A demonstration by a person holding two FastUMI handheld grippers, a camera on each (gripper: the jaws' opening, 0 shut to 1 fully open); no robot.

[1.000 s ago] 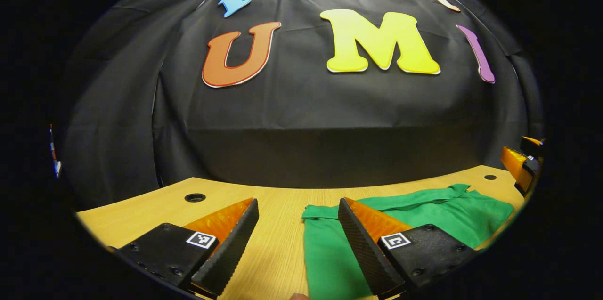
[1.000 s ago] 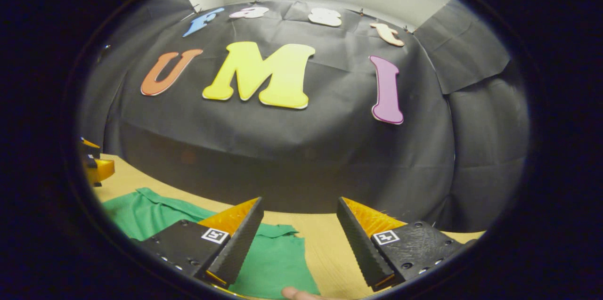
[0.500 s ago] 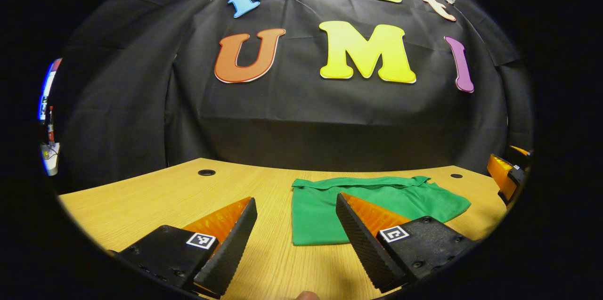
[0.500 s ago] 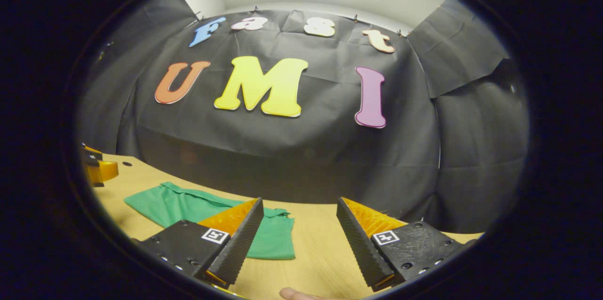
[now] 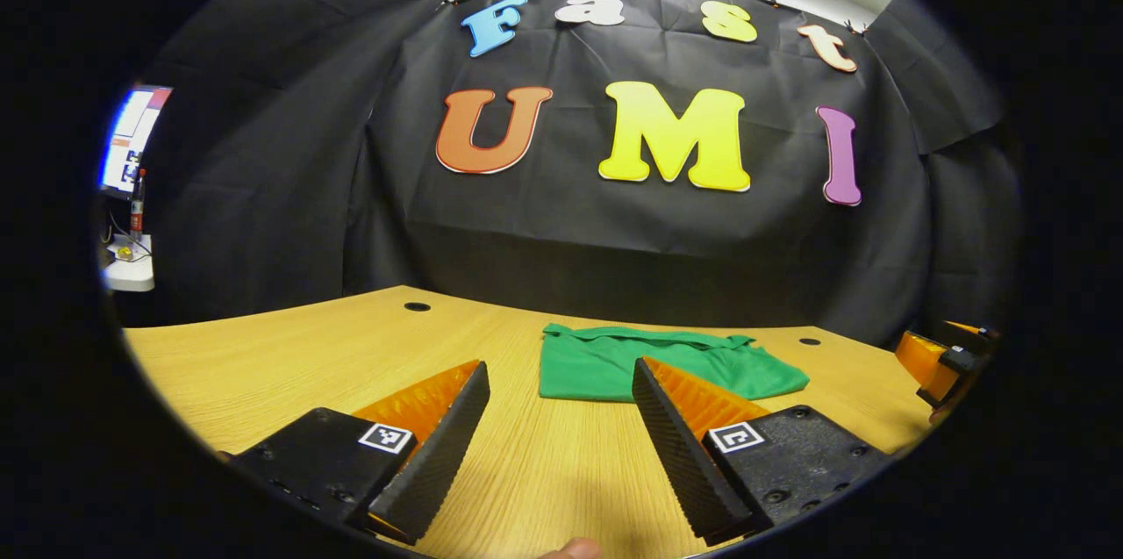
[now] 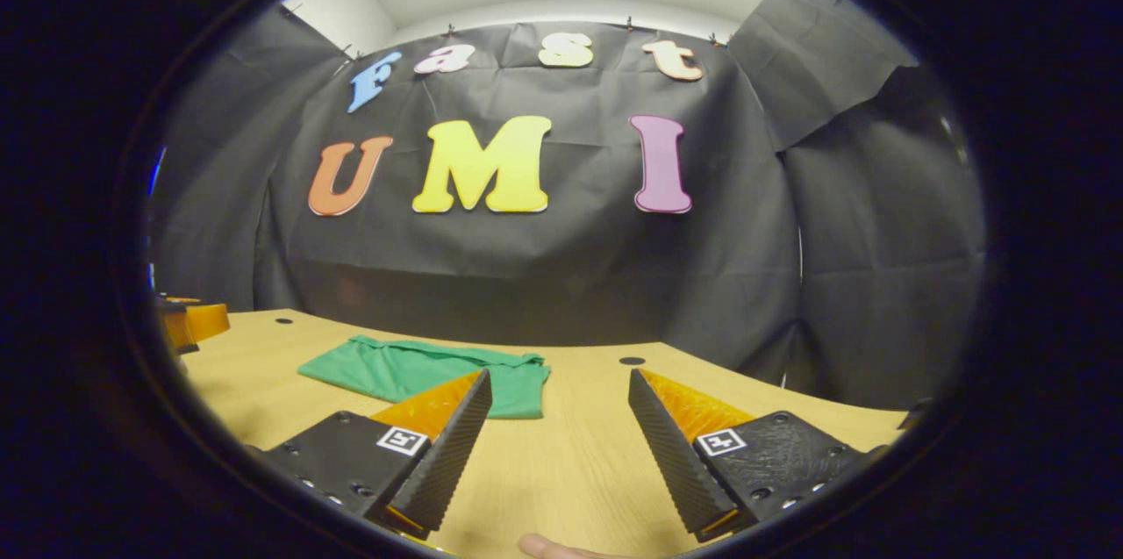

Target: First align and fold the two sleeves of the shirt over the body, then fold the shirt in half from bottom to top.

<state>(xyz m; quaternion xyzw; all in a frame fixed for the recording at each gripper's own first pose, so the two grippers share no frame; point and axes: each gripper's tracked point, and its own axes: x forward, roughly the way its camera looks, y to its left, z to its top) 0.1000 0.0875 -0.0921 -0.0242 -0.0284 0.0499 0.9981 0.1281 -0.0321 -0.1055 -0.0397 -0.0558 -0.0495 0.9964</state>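
The green shirt (image 5: pixel 654 360) lies flat on the wooden desk (image 5: pixel 307 357) as a compact, roughly rectangular bundle, with no sleeve sticking out from it, which reads as both sleeve folds and the bottom-to-top fold being done; that is a judgement from its shape, not something certain. In the left gripper view the shirt sits at about 1 o'clock beyond the left tongs (image 5: pixel 561 419), whose fingers stand wide apart with nothing between them, and bare desk separates their tips from the cloth. The right tongs (image 6: pixel 557 427) are equally wide and empty, with the shirt (image 6: pixel 412 370) off at about 10 o'clock, partly hidden behind one finger. Both pairs held open, level and clear of the cloth suggests a hands-off pose, leaving the fold undisturbed. The views complement each other: the left gripper view shows the shirt's near edge lying straight and its far edge with a raised ridge, perhaps the collar, plus the other tongs (image 5: pixel 939 361) at 3 o'clock near the desk's edge, a cable hole (image 5: pixel 417 306) at 11 o'clock, and a lit screen (image 5: pixel 132 138) at 9 o'clock beyond the curtain. The right gripper view shows the shirt's right edge and corner instead, a different cable hole (image 6: pixel 631 361) at 12 o'clock, and the ceiling light above the booth wall.
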